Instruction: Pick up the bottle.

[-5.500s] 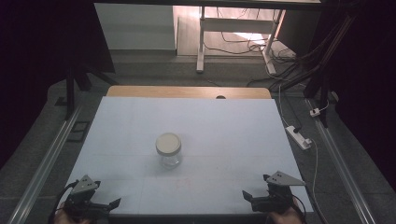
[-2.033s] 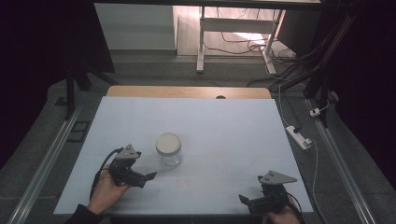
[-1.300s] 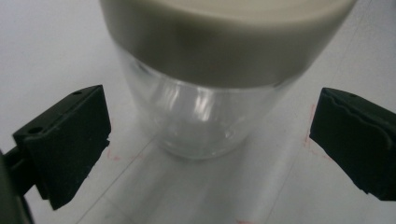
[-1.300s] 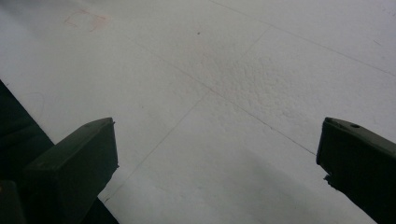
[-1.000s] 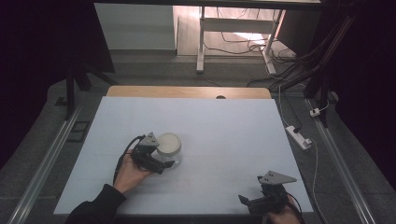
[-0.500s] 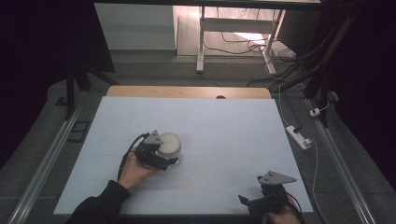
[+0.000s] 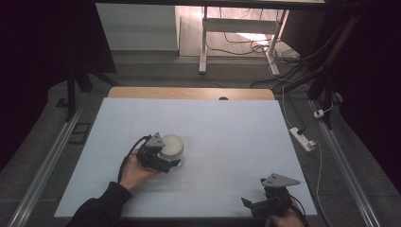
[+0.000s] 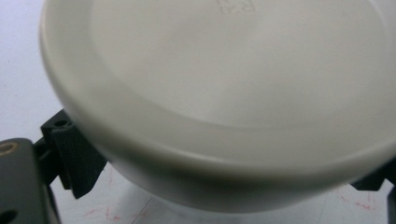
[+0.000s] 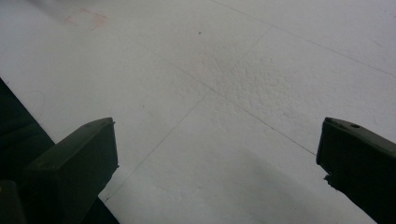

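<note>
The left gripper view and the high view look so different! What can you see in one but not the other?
The left gripper view brings out faint raised letters on the lid and red marks on the white table sheet. The high view takes in the person's hand, the right gripper and the floor cables. Both show the left gripper around the jar.

A white, finely textured sheet point(image 7: 227, 137) covers the tabletop; a light wooden edge point(image 7: 189, 93) with a small dark hole shows along its far side. Grey floor point(image 7: 42, 142) surrounds the table, with metal rails point(image 7: 47, 163) running along both sides. A white power strip point(image 7: 302, 138) lies to the right. Beyond, a white-legged desk frame point(image 7: 204, 42) stands over tangled black cables point(image 7: 246, 40) on a brightly lit patch of floor. The surroundings at left and right are dark.
</note>
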The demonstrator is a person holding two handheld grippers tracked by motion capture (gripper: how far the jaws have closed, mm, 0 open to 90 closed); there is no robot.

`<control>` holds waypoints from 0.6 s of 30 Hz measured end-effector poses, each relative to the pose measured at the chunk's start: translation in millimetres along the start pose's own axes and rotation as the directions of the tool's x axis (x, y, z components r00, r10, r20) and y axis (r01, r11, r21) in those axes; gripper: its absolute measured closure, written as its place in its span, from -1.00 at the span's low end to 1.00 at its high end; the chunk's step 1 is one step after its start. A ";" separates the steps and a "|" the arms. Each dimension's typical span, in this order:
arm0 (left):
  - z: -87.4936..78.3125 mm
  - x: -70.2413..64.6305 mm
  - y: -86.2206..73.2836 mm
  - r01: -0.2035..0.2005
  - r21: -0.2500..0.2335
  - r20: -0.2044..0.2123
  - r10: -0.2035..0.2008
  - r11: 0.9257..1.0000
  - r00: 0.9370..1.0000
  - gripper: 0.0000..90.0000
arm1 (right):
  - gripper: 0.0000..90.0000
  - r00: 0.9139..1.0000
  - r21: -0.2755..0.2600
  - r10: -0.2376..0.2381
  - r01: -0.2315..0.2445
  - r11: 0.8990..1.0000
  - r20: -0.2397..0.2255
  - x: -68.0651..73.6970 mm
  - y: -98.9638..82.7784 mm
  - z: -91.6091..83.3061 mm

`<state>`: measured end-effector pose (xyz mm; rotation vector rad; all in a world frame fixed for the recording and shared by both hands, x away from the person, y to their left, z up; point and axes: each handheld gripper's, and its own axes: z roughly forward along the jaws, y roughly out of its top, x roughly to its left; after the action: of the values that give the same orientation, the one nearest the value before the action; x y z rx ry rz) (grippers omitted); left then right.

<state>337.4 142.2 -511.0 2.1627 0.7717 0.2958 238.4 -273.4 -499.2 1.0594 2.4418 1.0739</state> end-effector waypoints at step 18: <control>-8.5 -2.5 10.2 0.002 -0.026 -0.003 -0.002 1.000 1.000 -0.83 | -1.00 1.000 -0.005 0.003 -0.003 1.000 -0.002 -0.3 -0.2 -0.4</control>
<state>336.0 140.8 -497.5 2.1375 0.7681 0.3064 238.3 -273.8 -499.0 1.0612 2.4387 1.0825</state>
